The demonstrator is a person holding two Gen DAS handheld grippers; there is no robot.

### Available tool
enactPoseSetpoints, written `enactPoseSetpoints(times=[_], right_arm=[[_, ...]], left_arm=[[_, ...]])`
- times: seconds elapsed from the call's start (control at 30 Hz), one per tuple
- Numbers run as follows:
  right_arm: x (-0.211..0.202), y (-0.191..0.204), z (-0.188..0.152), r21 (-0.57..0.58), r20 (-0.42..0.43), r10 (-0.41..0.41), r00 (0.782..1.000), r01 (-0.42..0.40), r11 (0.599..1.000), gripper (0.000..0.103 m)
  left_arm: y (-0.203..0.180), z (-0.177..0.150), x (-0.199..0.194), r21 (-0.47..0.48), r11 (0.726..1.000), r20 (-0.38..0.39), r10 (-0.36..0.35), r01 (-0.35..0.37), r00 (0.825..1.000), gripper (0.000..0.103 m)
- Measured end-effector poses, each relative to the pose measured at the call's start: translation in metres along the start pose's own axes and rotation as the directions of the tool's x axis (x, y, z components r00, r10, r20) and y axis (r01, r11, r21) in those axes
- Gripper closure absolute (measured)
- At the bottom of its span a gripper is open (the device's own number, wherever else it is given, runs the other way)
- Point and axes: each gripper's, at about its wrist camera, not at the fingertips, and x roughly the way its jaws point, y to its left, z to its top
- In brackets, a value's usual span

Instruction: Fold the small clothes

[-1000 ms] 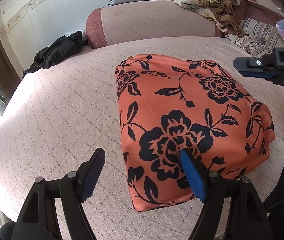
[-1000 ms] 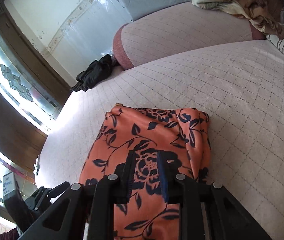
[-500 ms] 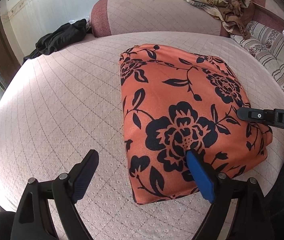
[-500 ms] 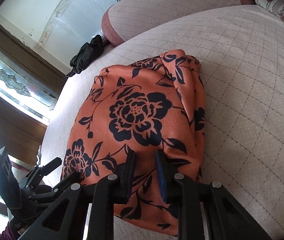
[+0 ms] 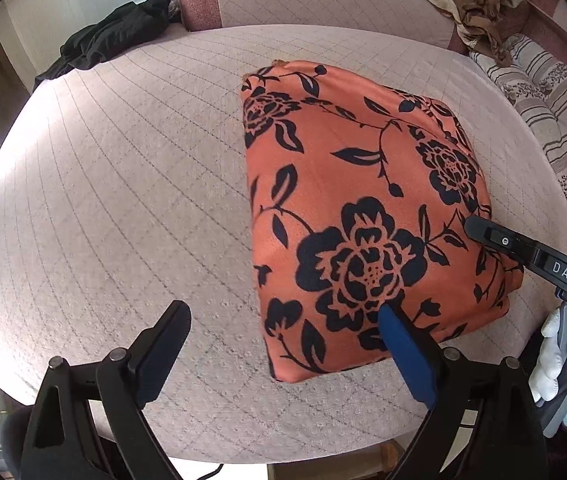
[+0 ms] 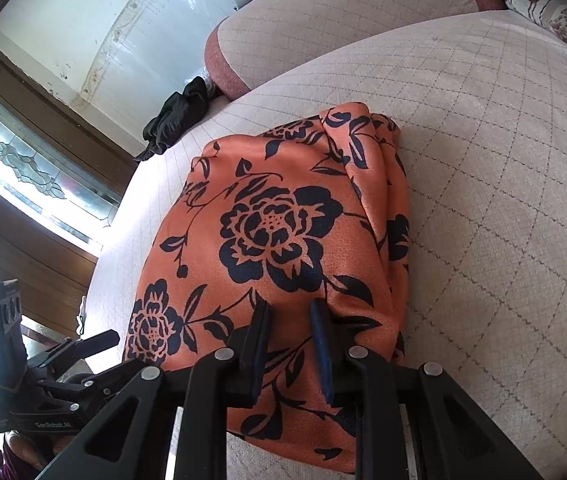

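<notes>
Item: orange flowered cloth [image 5: 363, 200], folded into a thick rectangular bundle, lying on the quilted bed [image 5: 123, 200]; long axis runs away from the person, toward the bolster.

Left claw [image 5: 279, 344]: jaws opening, already spread wide, nothing between them; its blue pad sits over the bundle's near edge, the other over bare bed beside the near left corner.

Right claw [image 6: 289, 312]: jaws narrow, a small gap showing; tips rest on the bundle's near right part. Whether any cloth is pinched, cannot tell.

Nearer hand: both at the near end.

Judgement: folding looks nearly complete.
</notes>
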Motion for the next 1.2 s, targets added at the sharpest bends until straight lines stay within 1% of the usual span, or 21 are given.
enactPoseSetpoints(times=[0.1,0.2,0.23,0.3,0.37,0.43,0.47,0.5,0.57,0.6,0.63,0.67,0.7,0.8,0.9,1.0,1.1,1.13,1.2], right_arm=[[-0.002,-0.002,0.000,0.012,0.003,0.009,1.000,-0.009,1.000,0.078],[-0.008,0.003,0.003,-0.018,0.016,-0.008,1.000,0.008,1.000,0.078],[-0.012,0.009,0.004,-0.036,0.041,-0.013,0.999,0.014,0.999,0.077],[-0.027,0.021,0.007,-0.093,0.126,0.006,0.992,0.006,0.996,0.077],[-0.045,0.032,0.009,-0.150,0.225,0.035,0.974,-0.001,0.989,0.077],[-0.056,0.034,0.010,-0.165,0.284,0.062,0.957,-0.015,0.986,0.077],[-0.056,0.032,0.011,-0.156,0.286,0.066,0.956,-0.022,0.988,0.077],[-0.052,0.029,0.012,-0.140,0.271,0.062,0.961,-0.024,0.990,0.077],[-0.039,0.022,0.014,-0.099,0.214,0.021,0.977,0.000,0.995,0.077],[-0.029,0.017,0.014,-0.080,0.164,-0.005,0.986,0.018,0.997,0.077],[-0.015,0.012,0.013,-0.059,0.094,-0.037,0.995,0.042,0.997,0.077],[-0.003,0.007,0.011,-0.037,0.044,-0.052,0.998,0.054,0.998,0.077],[-0.001,0.004,0.009,-0.025,0.045,-0.052,0.998,0.054,0.998,0.077],[-0.007,0.011,0.013,-0.058,0.066,-0.044,0.997,0.048,0.997,0.076],[-0.008,0.013,0.021,-0.053,0.080,-0.022,0.997,0.026,0.998,0.076],[-0.008,0.026,0.040,-0.083,0.127,-0.011,0.992,0.022,0.996,0.076],[-0.011,0.034,0.058,-0.118,0.176,0.003,0.984,0.018,0.993,0.076],[-0.009,0.034,0.064,-0.117,0.181,0.013,0.983,0.008,0.993,0.075],[-0.002,0.030,0.074,-0.094,0.168,0.031,0.985,-0.015,0.995,0.064]], left_arm=[[0.011,0.009,-0.014,-0.009,0.998,0.101,0.061,-0.060,0.993,0.008],[0.019,0.017,-0.014,-0.011,0.994,0.139,0.111,-0.110,0.984,0.008],[0.021,0.019,-0.012,-0.009,0.991,0.144,0.133,-0.133,0.981,0.008],[0.024,0.022,-0.010,-0.005,0.986,0.162,0.167,-0.168,0.973,0.008],[0.025,0.022,-0.011,-0.006,0.983,0.179,0.182,-0.184,0.967,0.008],[0.026,0.022,-0.007,-0.005,0.983,0.172,0.180,-0.182,0.968,0.008],[0.026,0.022,-0.003,-0.004,0.984,0.158,0.178,-0.180,0.971,0.008],[0.025,0.022,0.004,-0.003,0.984,0.141,0.177,-0.178,0.974,0.008],[0.025,0.019,0.016,-0.011,0.984,0.109,0.176,-0.176,0.978,0.008],[0.024,0.017,0.020,-0.022,0.984,0.110,0.176,-0.175,0.978,0.008],[0.024,0.015,0.023,-0.031,0.986,0.117,0.165,-0.163,0.979,0.008],[0.025,0.013,0.023,-0.040,0.986,0.122,0.165,-0.161,0.979,0.008],[0.026,0.013,0.023,-0.043,0.986,0.123,0.164,-0.160,0.979,0.008],[0.027,0.017,0.018,-0.028,0.987,0.122,0.158,-0.156,0.980,0.008],[0.029,0.028,0.011,-0.019,0.986,0.151,0.164,-0.163,0.975,0.008],[0.027,0.046,0.008,-0.013,0.984,0.152,0.178,-0.178,0.972,0.008],[0.024,0.059,0.010,-0.012,0.984,0.159,0.177,-0.177,0.971,0.008],[0.023,0.063,0.013,-0.015,0.984,0.150,0.176,-0.176,0.973,0.008],[0.022,0.066,0.021,-0.027,0.987,0.126,0.159,-0.157,0.979,0.008]])
